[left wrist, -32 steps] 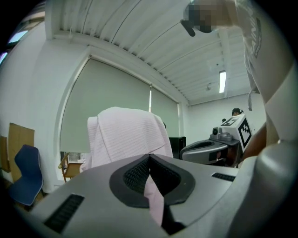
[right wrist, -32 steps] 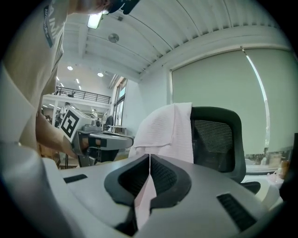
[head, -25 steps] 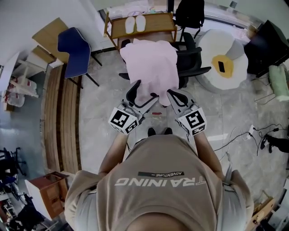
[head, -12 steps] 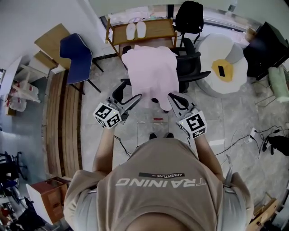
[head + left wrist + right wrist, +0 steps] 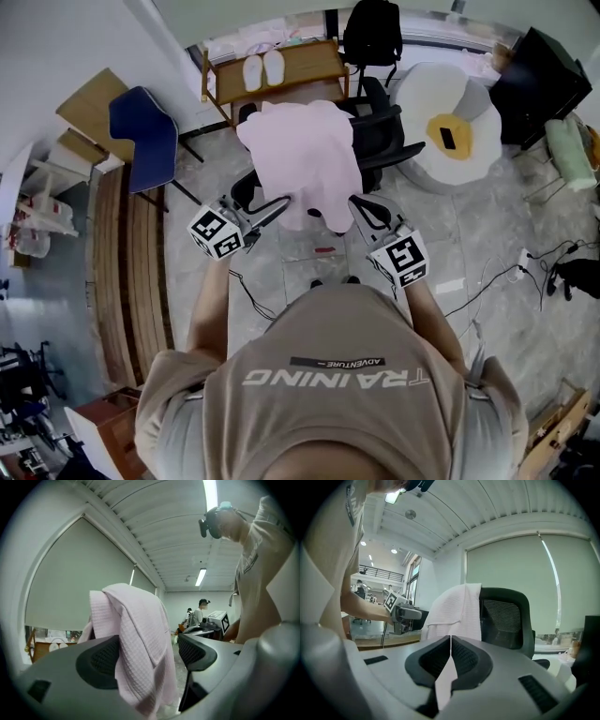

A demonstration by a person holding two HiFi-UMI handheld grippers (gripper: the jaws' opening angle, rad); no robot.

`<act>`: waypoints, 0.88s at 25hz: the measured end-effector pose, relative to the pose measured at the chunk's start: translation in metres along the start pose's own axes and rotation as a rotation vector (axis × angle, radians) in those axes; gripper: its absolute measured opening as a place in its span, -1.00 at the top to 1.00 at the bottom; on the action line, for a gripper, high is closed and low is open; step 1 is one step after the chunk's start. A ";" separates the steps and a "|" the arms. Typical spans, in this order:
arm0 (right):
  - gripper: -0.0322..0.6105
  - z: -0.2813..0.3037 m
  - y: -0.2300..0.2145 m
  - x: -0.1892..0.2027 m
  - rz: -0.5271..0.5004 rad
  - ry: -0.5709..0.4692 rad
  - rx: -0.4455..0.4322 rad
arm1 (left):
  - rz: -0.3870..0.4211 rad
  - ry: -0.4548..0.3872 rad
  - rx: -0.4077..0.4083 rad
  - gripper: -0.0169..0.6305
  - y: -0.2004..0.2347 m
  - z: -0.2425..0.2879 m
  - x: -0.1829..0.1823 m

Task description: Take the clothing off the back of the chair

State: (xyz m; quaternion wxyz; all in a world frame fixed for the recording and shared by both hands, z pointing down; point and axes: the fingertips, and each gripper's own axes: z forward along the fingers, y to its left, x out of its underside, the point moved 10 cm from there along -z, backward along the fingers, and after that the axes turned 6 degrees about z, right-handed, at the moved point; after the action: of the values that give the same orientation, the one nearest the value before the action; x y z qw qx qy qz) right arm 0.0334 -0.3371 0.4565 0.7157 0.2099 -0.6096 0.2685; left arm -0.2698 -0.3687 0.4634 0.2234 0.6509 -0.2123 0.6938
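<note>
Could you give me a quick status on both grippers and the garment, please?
Right gripper shut on pink garment hem. Left gripper open, cloth between jaws, unclamped. Garment draped over black chair back. No obstruction seen.

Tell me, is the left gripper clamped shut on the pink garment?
No: in the left gripper view the left gripper has its jaws wide apart, and the pink garment only hangs in the gap between them.

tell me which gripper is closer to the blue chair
Left. The left gripper is on the pink garment's side facing the blue chair, jaws open with cloth between them; the right gripper is on the garment's far side, shut on its edge.
</note>
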 end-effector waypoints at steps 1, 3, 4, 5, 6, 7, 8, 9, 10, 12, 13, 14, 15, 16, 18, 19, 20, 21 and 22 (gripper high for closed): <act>0.80 0.000 0.000 0.001 -0.002 0.005 0.004 | -0.009 -0.009 0.021 -0.26 0.000 0.007 0.001; 0.80 0.000 0.000 0.002 -0.013 0.019 0.010 | -0.020 -0.031 0.066 -0.26 0.001 0.023 0.000; 0.80 -0.001 0.000 0.003 -0.024 0.028 0.012 | -0.023 -0.041 0.092 -0.26 0.001 0.032 -0.002; 0.80 -0.002 0.000 0.003 -0.037 0.034 0.014 | -0.025 -0.049 0.116 -0.26 0.000 0.042 -0.005; 0.80 -0.003 0.000 0.002 -0.049 0.037 0.018 | -0.029 -0.058 0.138 -0.26 0.000 0.052 -0.008; 0.80 -0.004 -0.001 0.002 -0.058 0.039 0.025 | -0.032 -0.069 0.151 -0.26 0.001 0.063 -0.011; 0.80 -0.006 -0.002 0.002 -0.063 0.042 0.033 | -0.034 -0.081 0.153 -0.26 0.001 0.073 -0.013; 0.80 -0.008 -0.004 0.003 -0.063 0.046 0.042 | -0.034 -0.093 0.144 -0.26 0.003 0.083 -0.016; 0.80 -0.010 -0.005 0.004 -0.059 0.047 0.050 | -0.038 -0.105 0.127 -0.26 0.005 0.091 -0.020; 0.80 -0.014 -0.007 0.003 -0.053 0.039 0.062 | -0.055 -0.121 0.083 -0.10 0.010 0.099 -0.024; 0.80 -0.015 -0.009 0.002 -0.051 0.036 0.067 | -0.064 -0.123 0.068 0.10 0.013 0.100 -0.025; 0.80 -0.017 -0.010 0.002 -0.051 0.035 0.072 | -0.071 -0.123 0.063 0.20 0.015 0.099 -0.026; 0.80 -0.019 -0.012 0.002 -0.051 0.036 0.076 | -0.072 -0.121 0.067 0.27 0.015 0.097 -0.026; 0.80 -0.021 -0.014 0.002 -0.050 0.038 0.080 | -0.068 -0.119 0.071 0.28 0.014 0.096 -0.026; 0.80 -0.024 -0.016 0.002 -0.047 0.041 0.084 | -0.043 -0.113 0.064 0.42 0.012 0.094 -0.029; 0.80 -0.025 -0.017 0.003 -0.045 0.042 0.084 | -0.030 -0.113 0.052 0.50 0.010 0.093 -0.029; 0.80 -0.026 -0.017 0.004 -0.044 0.044 0.082 | -0.021 -0.116 0.037 0.56 0.009 0.093 -0.028; 0.80 -0.028 -0.017 0.005 -0.044 0.046 0.078 | -0.017 -0.120 0.025 0.62 0.008 0.092 -0.027; 0.80 -0.030 -0.017 0.006 -0.043 0.048 0.074 | -0.018 -0.125 0.019 0.64 0.006 0.091 -0.027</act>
State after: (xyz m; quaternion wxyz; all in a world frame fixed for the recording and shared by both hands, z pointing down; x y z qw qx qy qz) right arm 0.0675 -0.3308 0.4581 0.7275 0.2429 -0.5773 0.2803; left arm -0.1986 -0.4280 0.4422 0.2098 0.6968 -0.2137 0.6518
